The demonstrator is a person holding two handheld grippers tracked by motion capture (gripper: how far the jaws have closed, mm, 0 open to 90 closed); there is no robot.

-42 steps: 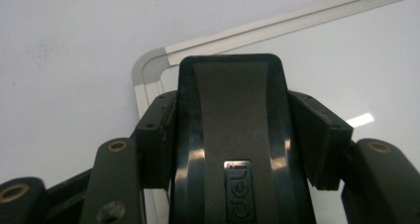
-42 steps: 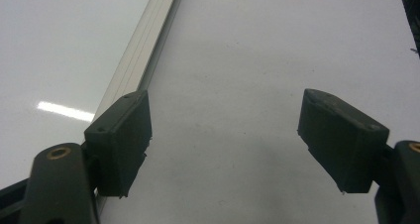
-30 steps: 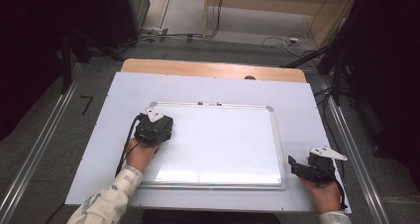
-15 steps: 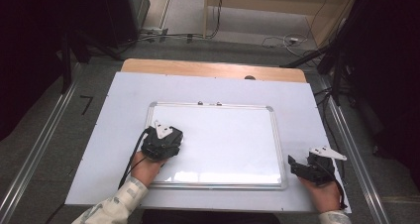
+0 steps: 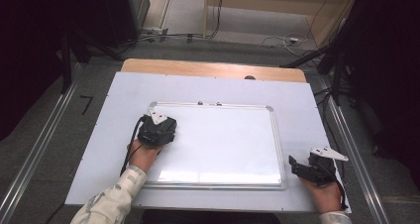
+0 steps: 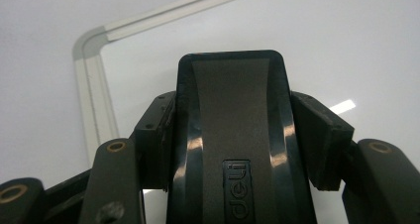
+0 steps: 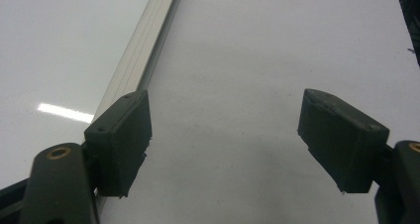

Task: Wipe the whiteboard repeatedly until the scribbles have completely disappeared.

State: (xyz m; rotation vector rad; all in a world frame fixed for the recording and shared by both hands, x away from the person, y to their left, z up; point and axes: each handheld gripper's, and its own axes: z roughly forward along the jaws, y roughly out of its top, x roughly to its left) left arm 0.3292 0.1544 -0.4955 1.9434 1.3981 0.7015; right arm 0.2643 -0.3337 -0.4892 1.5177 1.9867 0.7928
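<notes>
Since the earlier high views, the left gripper has been carried down the left side of the whiteboard and back up again, ending close to the upper left corner; the right gripper has not been shifted. A black eraser with a dark felt-grey back and an embossed brand mark is seen clamped between the left gripper's jaws in the left gripper view, pads pressed against both of its long sides. It is held over the board's white surface, just inside the rounded corner of the aluminium frame. No marks can be made out on the board surface; a ceiling light is reflected along its lower edge. The right gripper is held empty, jaws standing wide apart, off the board's right frame edge over the white table sheet, near the lower right corner. Two small dark items, too small to identify, are noted on the top frame rail. Step in hand is judged to be wiping, with the left strip covered. Next, a further pass to the right would be called for, with the eraser kept flat and pressed down.
</notes>
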